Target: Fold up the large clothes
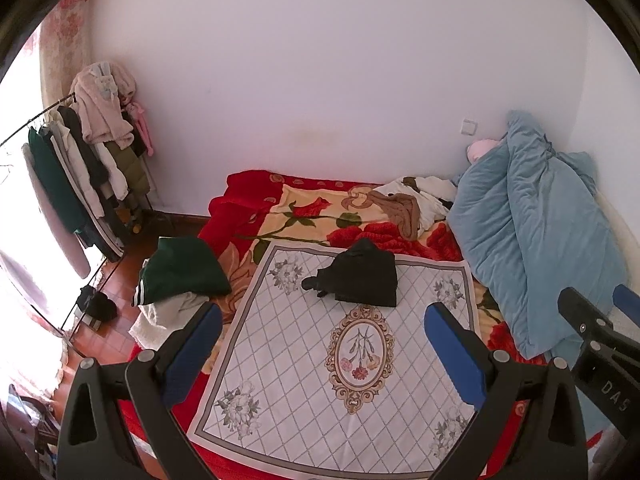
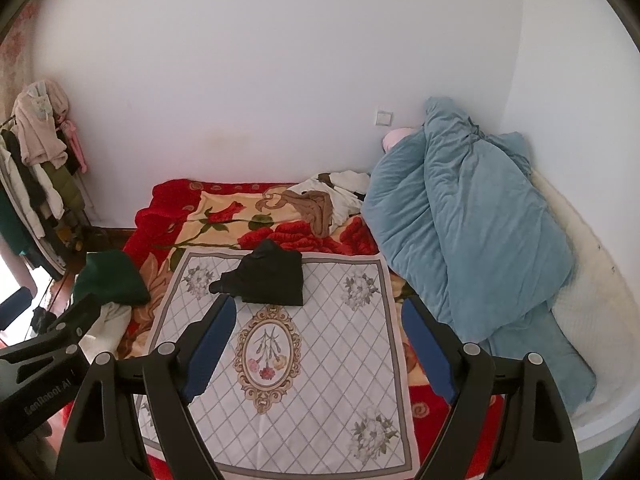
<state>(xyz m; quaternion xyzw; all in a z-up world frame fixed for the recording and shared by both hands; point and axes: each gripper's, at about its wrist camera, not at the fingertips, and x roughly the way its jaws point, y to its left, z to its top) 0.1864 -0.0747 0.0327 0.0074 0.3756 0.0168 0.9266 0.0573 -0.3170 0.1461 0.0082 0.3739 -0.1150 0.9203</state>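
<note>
Ahead of both wide-open, empty grippers, left gripper (image 1: 324,336) and right gripper (image 2: 318,332), a folded black garment (image 1: 362,276) lies on the patterned mat (image 1: 304,400). Best reach level and pinch its near edge cleanly.

The right gripper (image 1: 592,300) body reads "DAS"; the left gripper (image 2: 52,312) body reads "GenRobot.AI".

- A white wall (image 1: 320,80) filled the upper frame.
- A bed (image 1: 248,208) sat at centre.
- A clothes rack (image 1: 60,152) stood left, by glaring window light.
- Reddish floor (image 1: 120,280) showed lower left.
</note>
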